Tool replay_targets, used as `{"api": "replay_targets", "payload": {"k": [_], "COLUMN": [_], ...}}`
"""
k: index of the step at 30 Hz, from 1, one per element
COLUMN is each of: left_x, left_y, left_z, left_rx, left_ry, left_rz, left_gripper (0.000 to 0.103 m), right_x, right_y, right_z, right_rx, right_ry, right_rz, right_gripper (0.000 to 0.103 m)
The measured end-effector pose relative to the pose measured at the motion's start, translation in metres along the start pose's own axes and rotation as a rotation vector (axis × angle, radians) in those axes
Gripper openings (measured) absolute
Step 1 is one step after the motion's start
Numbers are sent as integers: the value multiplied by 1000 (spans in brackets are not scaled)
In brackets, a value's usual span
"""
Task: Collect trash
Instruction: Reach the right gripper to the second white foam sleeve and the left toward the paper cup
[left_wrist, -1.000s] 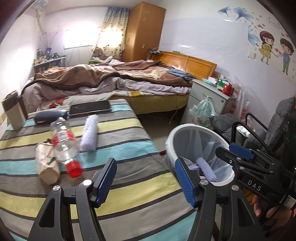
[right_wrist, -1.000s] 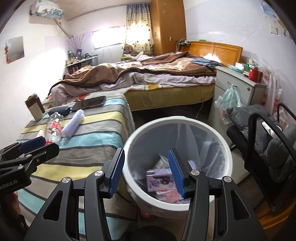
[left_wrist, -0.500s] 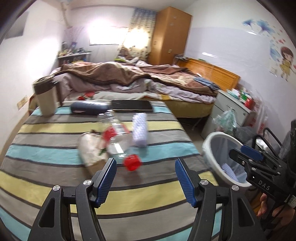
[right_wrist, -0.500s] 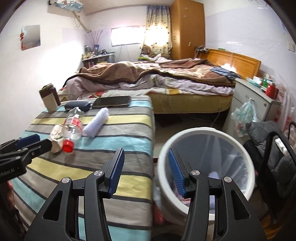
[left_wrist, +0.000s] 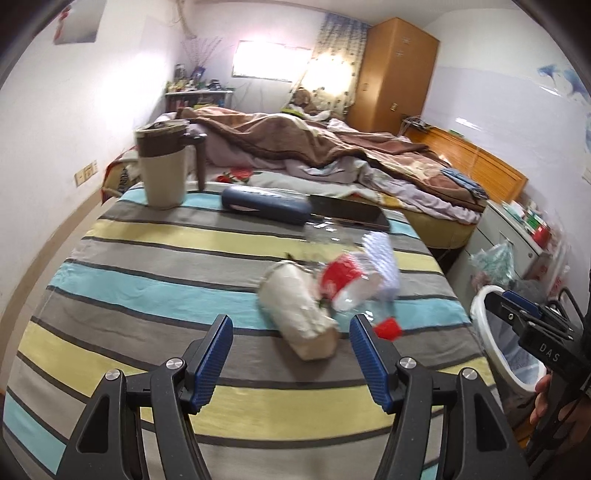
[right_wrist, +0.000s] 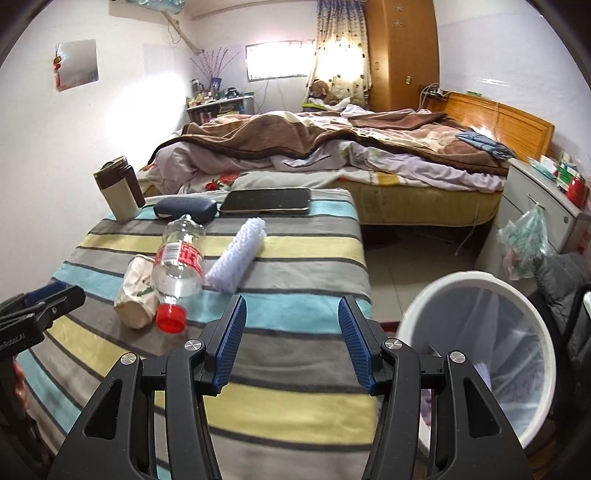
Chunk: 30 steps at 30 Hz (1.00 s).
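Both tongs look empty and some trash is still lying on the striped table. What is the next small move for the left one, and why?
Probably ease the left tongs forward and down over the crumpled paper cup. They are open and empty, the cup lies on its side just ahead of them, and it is the nearest trash, touching the plastic bottle. The bin stands beside the table.

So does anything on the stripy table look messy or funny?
Yes. An empty plastic bottle lies tipped on its side, leaning against a crumpled paper cup, with a rolled white foam net beside them. They look like trash.
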<state>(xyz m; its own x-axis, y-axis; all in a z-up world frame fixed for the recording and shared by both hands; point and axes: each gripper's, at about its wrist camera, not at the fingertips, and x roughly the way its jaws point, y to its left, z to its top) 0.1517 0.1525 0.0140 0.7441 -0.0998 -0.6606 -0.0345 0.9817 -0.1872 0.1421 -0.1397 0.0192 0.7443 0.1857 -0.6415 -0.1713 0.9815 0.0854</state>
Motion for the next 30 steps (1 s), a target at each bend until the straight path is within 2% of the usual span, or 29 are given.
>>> {"api": "replay_targets", "payload": {"k": [5,11,15,20,27,30], "left_x": [14,31,44,56,73,78], "left_y": [15,13,3,-4,-2,-2], "left_z": [7,17,19,19,14,13], "left_rx": [-37,-60,-38,-25,-27,-28], "left_ry": [30,48,50,70,111,132], "left_rz": [-17,-53,-12,-12,6,-15], "left_gripper": [65,65,66,66,66,66], "right_x": [18,41,52,66,90,98], "right_y": [8,7,13,15,19,25], "right_z": [9,18,22,29,34,33], "right_rx": [-4,35,17,2,32,23], "right_ry": [19,50,63,77,124,140], "right_rz": [2,26,25,16,107,104], "right_gripper": [54,54,54,54,54,54]}}
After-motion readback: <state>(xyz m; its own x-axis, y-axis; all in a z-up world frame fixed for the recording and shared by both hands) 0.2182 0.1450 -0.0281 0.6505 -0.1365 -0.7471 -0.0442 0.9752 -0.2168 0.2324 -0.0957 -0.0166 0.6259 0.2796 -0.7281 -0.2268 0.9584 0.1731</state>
